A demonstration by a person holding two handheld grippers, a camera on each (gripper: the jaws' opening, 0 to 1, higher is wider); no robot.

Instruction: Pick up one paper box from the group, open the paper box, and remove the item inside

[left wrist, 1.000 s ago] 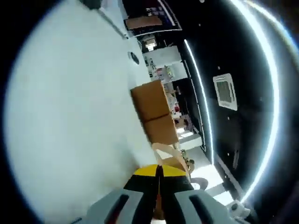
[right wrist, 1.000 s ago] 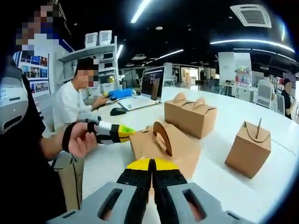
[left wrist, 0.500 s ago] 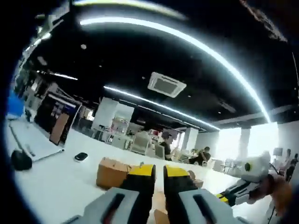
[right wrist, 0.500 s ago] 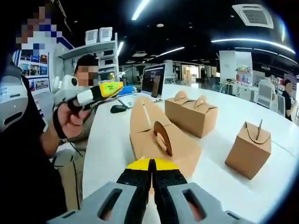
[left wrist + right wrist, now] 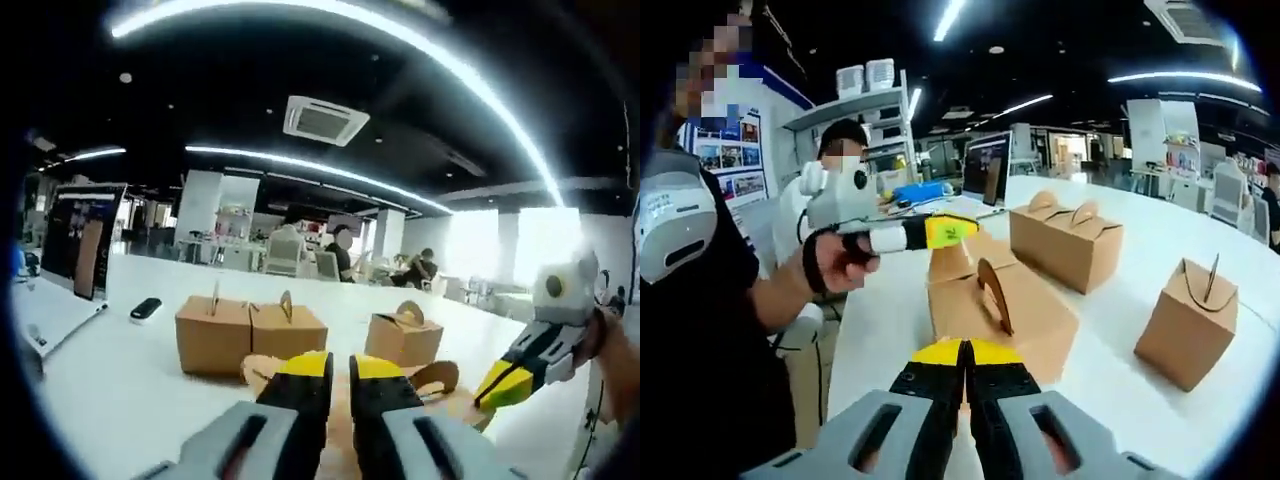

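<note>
right tool (image 5: 964, 352) is pinched on the kraft paper box (image 5: 1012, 315) on the desk (image 5: 880, 320), left tool (image 5: 338, 366) slightly spread above; light, crushable card, so grab its flap.

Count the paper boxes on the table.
3. One box lies right in front of the right gripper, shut on its flap. A wide box with two handle tabs sits behind it. A smaller box stands apart by itself. Others may be hidden.
</note>
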